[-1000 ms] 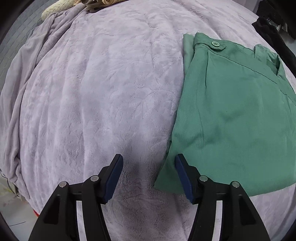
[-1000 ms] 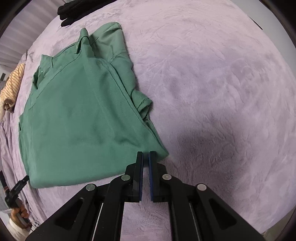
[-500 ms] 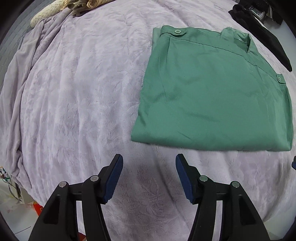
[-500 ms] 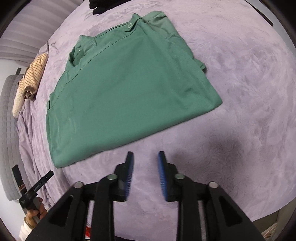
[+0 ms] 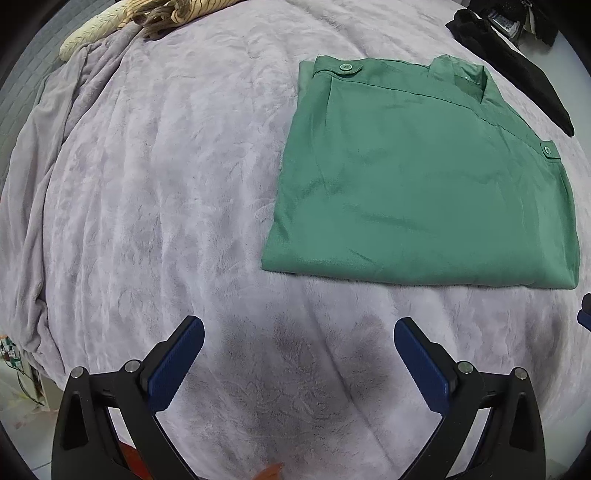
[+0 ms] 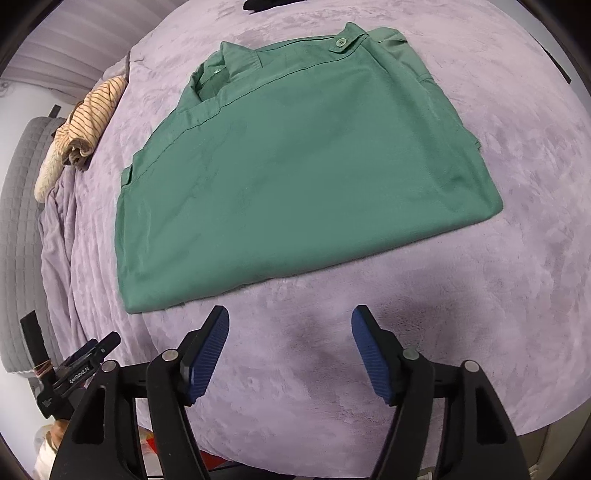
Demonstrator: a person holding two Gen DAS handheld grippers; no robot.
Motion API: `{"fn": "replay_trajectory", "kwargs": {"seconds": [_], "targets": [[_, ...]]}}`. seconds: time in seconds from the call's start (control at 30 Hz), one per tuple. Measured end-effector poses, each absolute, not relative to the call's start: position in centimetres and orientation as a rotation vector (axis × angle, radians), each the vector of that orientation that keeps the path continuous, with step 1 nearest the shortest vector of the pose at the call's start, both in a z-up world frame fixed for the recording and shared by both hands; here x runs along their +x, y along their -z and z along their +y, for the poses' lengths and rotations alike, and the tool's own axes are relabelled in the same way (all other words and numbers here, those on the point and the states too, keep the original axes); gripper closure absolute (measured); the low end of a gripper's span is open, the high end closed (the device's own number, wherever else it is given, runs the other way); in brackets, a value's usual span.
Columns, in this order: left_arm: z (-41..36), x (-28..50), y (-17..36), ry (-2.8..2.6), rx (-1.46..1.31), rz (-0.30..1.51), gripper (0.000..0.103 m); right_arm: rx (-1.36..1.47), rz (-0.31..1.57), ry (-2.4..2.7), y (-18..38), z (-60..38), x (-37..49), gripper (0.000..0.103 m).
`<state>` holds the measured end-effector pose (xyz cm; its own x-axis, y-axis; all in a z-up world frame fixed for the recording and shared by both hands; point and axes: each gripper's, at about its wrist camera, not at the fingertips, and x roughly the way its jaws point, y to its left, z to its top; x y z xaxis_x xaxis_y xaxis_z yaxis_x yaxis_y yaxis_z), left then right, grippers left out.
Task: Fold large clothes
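A green shirt (image 5: 417, 184) lies folded into a flat rectangle on the lilac plush bed cover (image 5: 166, 192), collar at the far side. It also shows in the right wrist view (image 6: 295, 177). My left gripper (image 5: 299, 358) is open and empty, above the cover just short of the shirt's near edge. My right gripper (image 6: 290, 347) is open and empty, also just short of the near edge. The left gripper shows at the lower left of the right wrist view (image 6: 74, 373).
A striped beige garment (image 6: 86, 118) lies bunched at the bed's far left corner, also seen in the left wrist view (image 5: 155, 14). Black clothing (image 5: 517, 70) lies at the far right. A grey quilted headboard (image 6: 18, 221) stands at the left. The bed edge is just below both grippers.
The right gripper opened, let go of the shirt's corner and drew back. The left gripper also drew back and opened wider. The shirt now lies flat with its near edge straight.
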<state>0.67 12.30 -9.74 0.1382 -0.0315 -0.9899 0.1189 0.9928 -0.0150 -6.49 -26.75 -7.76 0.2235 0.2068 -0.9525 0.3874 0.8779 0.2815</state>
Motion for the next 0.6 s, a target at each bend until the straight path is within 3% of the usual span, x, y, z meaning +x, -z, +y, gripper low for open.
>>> {"fn": "replay_trajectory", "kwargs": {"seconds": [0.13,0.2,0.6], "targets": [[12.2,0.7,10.4,0.119,0.098,1.442,0.0,0.477,1.366,0.131,8.0,-24.8,-6.2,0.015],[12.2,0.8,10.7,0.124,0.101,1.446,0.0,0.461,1.383,0.125,8.5,-24.0,-6.1,0.0],[13.8,1.6,12.4,0.145,0.052,1.492,0.0,0.49,1.5,0.015,11.2,-19.9,-5.1,0.0]]}}
